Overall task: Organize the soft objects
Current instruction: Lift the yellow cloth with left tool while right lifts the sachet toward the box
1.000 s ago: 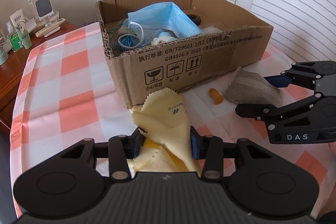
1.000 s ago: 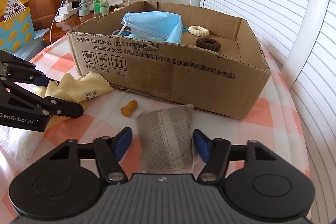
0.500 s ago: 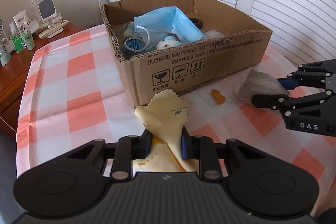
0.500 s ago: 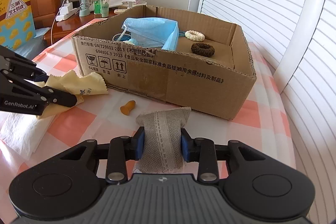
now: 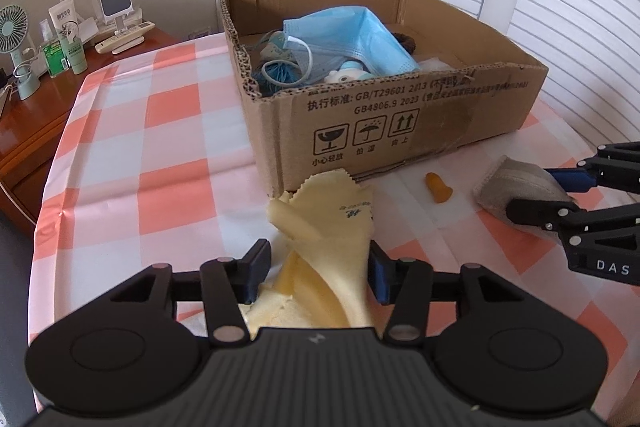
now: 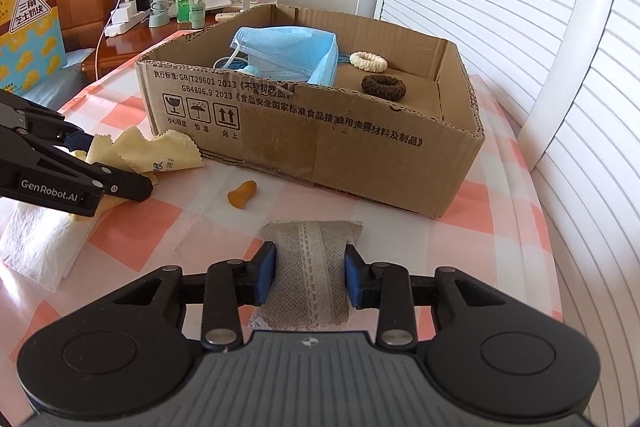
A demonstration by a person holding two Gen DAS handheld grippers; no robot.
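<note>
My left gripper (image 5: 318, 275) has its jaws apart around a yellow cleaning cloth (image 5: 328, 227) that lies bunched on the checked tablecloth before the cardboard box (image 5: 400, 123). The cloth also shows in the right wrist view (image 6: 156, 153). My right gripper (image 6: 310, 277) is shut on a grey lace-trimmed sachet (image 6: 310, 267), held just above the table; it shows in the left wrist view (image 5: 516, 187). The box (image 6: 320, 143) holds a blue face mask (image 6: 288, 51), a cream scrunchie (image 6: 368, 61) and a brown scrunchie (image 6: 383, 87).
An orange earplug (image 6: 242, 193) lies on the tablecloth between the grippers. A white tissue (image 6: 40, 239) lies under the left gripper. A wooden side table (image 5: 28, 107) at the left holds a fan, bottles and a phone stand. White shutters stand behind the box.
My left gripper closed on the yellow cloth, then opened again. My right gripper closed on the grey sachet and lifted it slightly. Both pulled back a little from the box.
</note>
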